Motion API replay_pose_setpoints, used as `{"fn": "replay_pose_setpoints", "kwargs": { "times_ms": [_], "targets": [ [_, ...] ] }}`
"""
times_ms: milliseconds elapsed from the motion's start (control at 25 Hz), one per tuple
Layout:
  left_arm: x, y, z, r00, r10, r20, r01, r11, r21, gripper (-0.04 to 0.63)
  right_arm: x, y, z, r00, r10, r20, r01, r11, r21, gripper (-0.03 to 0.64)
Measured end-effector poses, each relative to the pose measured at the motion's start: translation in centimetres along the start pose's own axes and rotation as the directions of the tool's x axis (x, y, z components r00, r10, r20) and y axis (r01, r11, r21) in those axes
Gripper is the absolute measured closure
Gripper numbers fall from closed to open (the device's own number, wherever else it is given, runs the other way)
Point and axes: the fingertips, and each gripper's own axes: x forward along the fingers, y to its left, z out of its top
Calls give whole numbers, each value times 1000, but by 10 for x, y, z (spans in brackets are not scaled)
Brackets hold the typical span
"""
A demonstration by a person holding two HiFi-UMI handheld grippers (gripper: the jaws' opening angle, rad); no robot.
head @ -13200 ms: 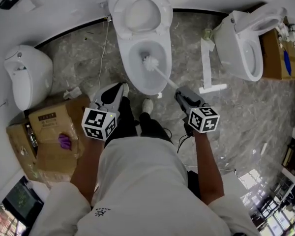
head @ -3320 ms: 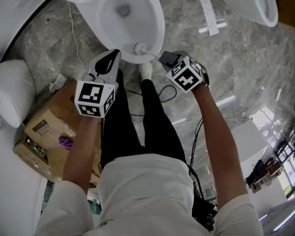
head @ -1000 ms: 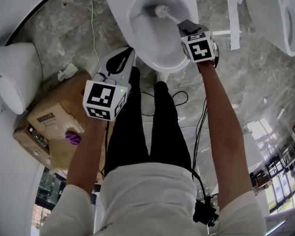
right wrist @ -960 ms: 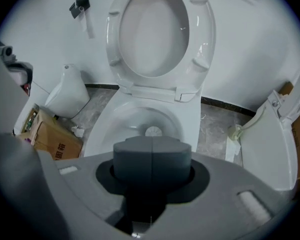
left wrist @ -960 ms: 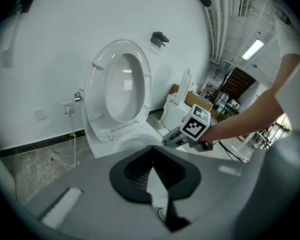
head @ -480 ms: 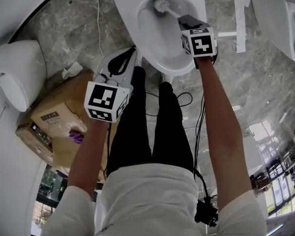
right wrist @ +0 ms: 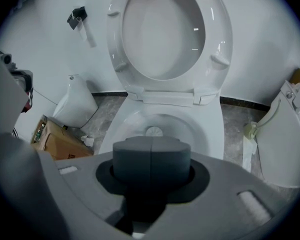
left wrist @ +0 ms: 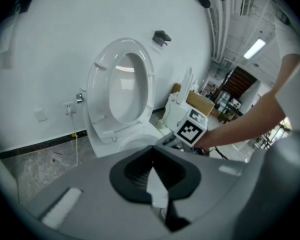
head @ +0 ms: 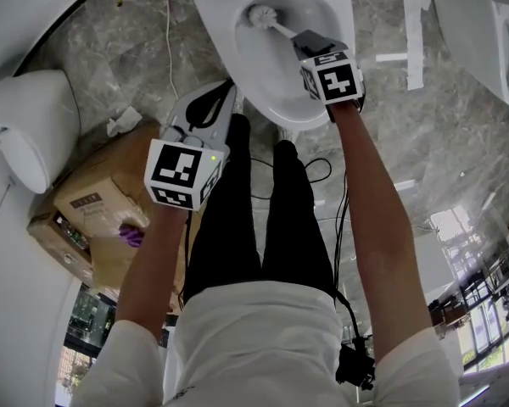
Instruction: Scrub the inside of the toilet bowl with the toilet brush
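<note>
Right tool (head: 307,41) is clenching the brush (head: 261,16), its handle running toward 10 o'clock into the bowl (head: 344,17); left tool (head: 226,96) is hanging closed, empty, farther off.

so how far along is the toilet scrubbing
Done: the white seat is raised and the white toilet brush is inside the white ceramic toilet bowl. In hand: the right gripper holds its handle, jaws shut, bristles at the bowl's inner wall. The left gripper hangs shut and empty. How much scrubbing remains cannot be told.
</note>
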Motion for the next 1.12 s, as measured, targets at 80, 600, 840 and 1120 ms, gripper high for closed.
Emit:
{"fn": "replay_pose_setpoints", "kwargs": {
  "times_ms": [80,600,840,1120],
  "targets": [
    [1,-1,1,1000,-2,0,2,1000,0,601,0,6,-4,1000,16,-7,-17,1000,-23,474],
    [7,-10,3,1000,-20,0,20,1000,8,601,-14,4,-65,993,68,-92,-69,998,-2,472],
    [5,-11,-2,1000,-24,-7,24,1000,8,601,-23,-11,-85,985,53,-162,-59,998,-34,474],
    [3,-7,0,1000,-10,4,10,1000,3,601,-33,-36,-79,981,11,-193,-35,992,-120,474]
  ]
}}
